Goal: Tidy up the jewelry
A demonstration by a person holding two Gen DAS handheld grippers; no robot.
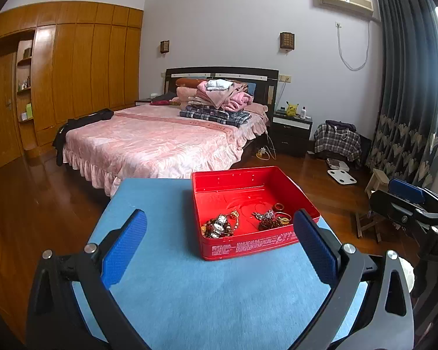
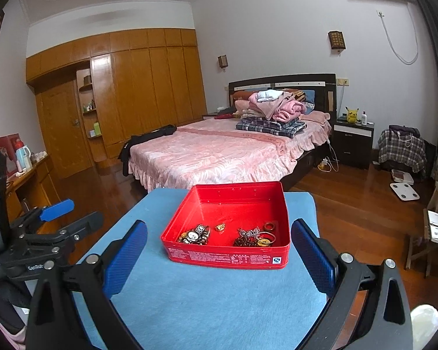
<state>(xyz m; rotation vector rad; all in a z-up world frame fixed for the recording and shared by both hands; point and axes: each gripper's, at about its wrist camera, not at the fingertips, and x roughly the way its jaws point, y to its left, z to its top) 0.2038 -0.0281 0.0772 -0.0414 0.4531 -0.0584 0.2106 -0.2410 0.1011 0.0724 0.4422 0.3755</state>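
A red tin (image 1: pixel 255 201) sits open on the blue-covered counter (image 1: pixel 219 291) at the foot of a bedroom, its jewelry gathered along the near wall. In the left half of the tin lies a watch (image 2: pixel 193 234) tangled with a beaded bracelet; a small gold charm (image 2: pixel 220 227) rests just beyond it. In the right half, dark red beads (image 2: pixel 243 240) lie touching a gold bangle (image 2: pixel 266 238), with a brown ring (image 2: pixel 269 226) just behind them.

The left gripper (image 1: pixel 219 242) hovers over the counter with its jaws spread wide and empty, the tin seen between its blue pads (image 1: pixel 125 248). The right gripper (image 2: pixel 219 250) faces the tin from the near side, jaws likewise wide and holding nothing, the tin framed between its fingers. Each gripper appears at the edge of the other's view, off the counter's side.

Behind the counter stands a bed (image 2: pixel 219 151) with a pink cover and a pile of folded clothes (image 2: pixel 273 113). A wooden wardrobe (image 2: pixel 137 87) lines the far wall.
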